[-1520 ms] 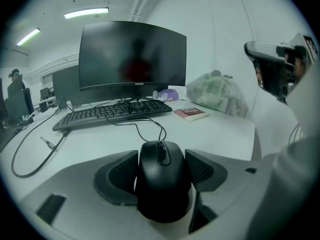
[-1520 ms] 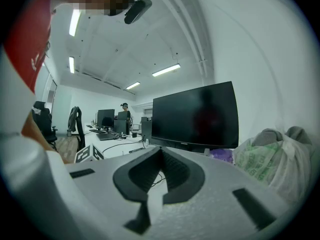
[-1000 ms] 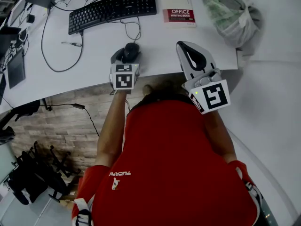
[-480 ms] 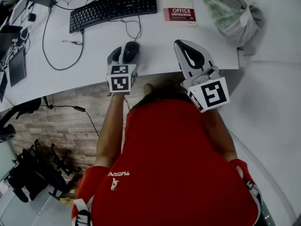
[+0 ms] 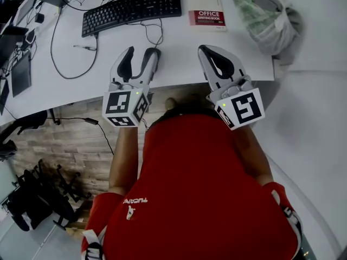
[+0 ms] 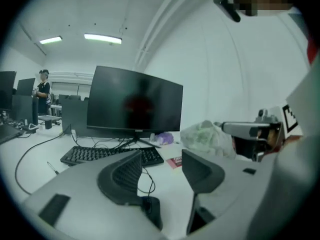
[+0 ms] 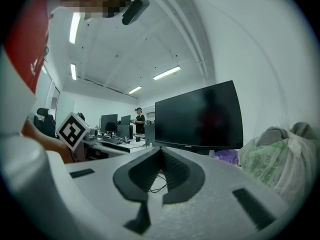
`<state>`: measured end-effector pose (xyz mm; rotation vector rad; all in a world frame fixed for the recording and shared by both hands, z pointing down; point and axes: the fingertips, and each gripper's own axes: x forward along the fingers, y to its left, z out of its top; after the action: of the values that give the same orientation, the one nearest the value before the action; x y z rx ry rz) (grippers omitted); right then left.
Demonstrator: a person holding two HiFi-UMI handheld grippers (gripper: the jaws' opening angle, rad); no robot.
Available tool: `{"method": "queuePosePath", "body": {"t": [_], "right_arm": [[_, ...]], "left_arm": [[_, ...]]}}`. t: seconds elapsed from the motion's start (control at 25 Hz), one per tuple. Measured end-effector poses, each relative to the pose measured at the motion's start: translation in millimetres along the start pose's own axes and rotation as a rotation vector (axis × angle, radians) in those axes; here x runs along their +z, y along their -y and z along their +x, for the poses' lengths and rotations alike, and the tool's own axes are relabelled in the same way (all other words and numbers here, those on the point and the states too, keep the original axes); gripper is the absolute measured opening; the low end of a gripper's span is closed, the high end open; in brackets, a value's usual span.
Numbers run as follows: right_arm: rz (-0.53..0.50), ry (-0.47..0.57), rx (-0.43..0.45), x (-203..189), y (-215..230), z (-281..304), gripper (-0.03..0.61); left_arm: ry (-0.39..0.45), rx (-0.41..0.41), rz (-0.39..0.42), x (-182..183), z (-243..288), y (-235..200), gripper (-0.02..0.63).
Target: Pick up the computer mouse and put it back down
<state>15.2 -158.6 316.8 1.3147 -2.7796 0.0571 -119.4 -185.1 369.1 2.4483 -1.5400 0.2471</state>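
The left gripper hangs over the white desk, its wide jaws closing on nothing, while the right gripper is clamped empty; the black wired mouse lies beneath, where its cable might snag a jaw.

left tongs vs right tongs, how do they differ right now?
Left tongs: jaws apart, closing, nothing between them; right tongs: jaws together, empty. Left tongs hang over the mouse; right tongs hang over the desk edge, nothing under them. Both are grey and the same shape.
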Motion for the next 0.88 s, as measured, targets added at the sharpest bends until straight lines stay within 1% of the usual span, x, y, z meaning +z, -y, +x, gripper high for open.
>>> {"method": "queuePosePath", "body": {"t": [0.08,0.16,0.28,0.4,0.48,0.68,0.88], "right_arm": [[0.001,0.012,0.006,4.4,-2.2,-1.5,0.005],[0.004,0.023,0.011,9.1,-4.0,-3.1,0.005],[0.006,0.040,0.016,15.1,-6.9,-5.9,0.005],[0.002,0.053,0.019,19.0,-9.3,-9.3,0.005],[0.001,0.060,0.020,21.1,-10.7,-11.3,0.005],[-0.001,0.078,0.025,25.1,-16.0,-15.4,0.005],[-0.010,0.093,0.039,27.9,-25.3,-18.3,0.005]], "left_arm": [[0.094,-0.012,0.005,23.0,-11.1,6.6,0.215],[0.161,-0.019,0.014,41.1,-21.1,12.7,0.177],[0.196,-0.022,0.024,59.1,-31.9,21.8,0.116],[0.224,-0.019,0.038,66.4,-38.8,28.3,0.059],[0.243,-0.020,0.043,70.5,-42.8,32.6,0.032],[0.283,-0.029,0.063,81.0,-50.9,43.9,0.013],[0.298,-0.047,0.082,84.4,-55.3,55.6,0.011]]}}
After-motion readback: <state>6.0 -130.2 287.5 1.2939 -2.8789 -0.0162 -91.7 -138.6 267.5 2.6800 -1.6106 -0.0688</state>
